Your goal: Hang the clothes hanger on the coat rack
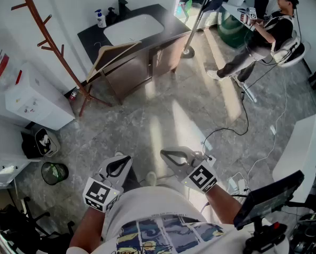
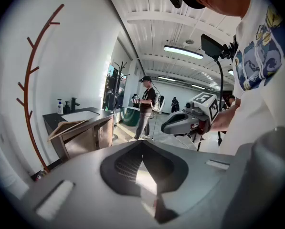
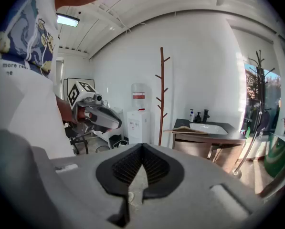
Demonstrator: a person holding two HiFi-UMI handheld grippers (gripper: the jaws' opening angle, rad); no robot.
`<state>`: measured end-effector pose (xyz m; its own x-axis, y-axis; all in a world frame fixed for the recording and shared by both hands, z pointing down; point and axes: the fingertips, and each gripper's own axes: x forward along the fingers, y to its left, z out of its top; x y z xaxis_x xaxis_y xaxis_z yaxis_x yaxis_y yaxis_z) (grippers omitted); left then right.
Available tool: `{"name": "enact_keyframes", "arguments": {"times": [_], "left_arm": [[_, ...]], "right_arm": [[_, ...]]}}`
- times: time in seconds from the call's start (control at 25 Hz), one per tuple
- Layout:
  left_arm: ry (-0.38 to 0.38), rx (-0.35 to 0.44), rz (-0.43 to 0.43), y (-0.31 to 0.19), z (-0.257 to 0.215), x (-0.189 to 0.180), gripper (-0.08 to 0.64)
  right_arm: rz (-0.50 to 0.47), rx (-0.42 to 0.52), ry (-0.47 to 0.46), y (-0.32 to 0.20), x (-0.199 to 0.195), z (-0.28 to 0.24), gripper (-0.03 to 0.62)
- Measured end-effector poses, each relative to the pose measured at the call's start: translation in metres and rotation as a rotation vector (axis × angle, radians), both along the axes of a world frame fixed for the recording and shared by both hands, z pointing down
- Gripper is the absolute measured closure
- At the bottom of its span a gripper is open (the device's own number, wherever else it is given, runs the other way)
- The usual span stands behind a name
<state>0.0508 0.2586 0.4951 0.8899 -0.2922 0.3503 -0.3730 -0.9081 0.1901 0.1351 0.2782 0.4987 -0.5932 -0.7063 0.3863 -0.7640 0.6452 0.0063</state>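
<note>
Left gripper (image 1: 125, 161) and right gripper (image 1: 165, 155) hover, fingers clenched empty, well apart from the wooden clothes hanger (image 1: 113, 54) lying on the sink bench (image 1: 165, 28) near the coat rack (image 1: 52, 41); probably light, rigid, best pinched along one shoulder.

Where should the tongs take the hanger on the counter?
Probably the end that sticks out past the counter's corner, near the coat rack. The hanger lies flat on the counter, so only that overhang looks free above and below. Come from the open floor side, jaws over and under the bar. Its hook can't be made out.
</note>
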Motion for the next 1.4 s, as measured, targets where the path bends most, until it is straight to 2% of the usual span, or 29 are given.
{"name": "enact_keyframes", "arguments": {"times": [0.24,0.52,0.96,1.28,1.4], "left_arm": [[0.009,0.003,-0.014,0.002,-0.009,0.006,0.556],[0.009,-0.014,-0.032,-0.026,-0.004,-0.007,0.551],[0.016,-0.022,-0.058,-0.121,-0.009,-0.041,0.541],[-0.005,-0.026,-0.087,-0.198,0.000,-0.087,0.523],[-0.018,-0.038,-0.104,-0.231,0.009,-0.100,0.515]], "right_arm": [[0.009,-0.007,0.010,0.007,0.009,-0.007,0.589],[-0.005,-0.019,-0.011,-0.022,-0.001,0.000,0.589],[-0.028,-0.014,-0.025,-0.122,-0.041,-0.007,0.538],[-0.020,-0.019,-0.032,-0.193,-0.082,-0.008,0.469],[-0.005,-0.019,-0.033,-0.215,-0.093,-0.009,0.463]]}}
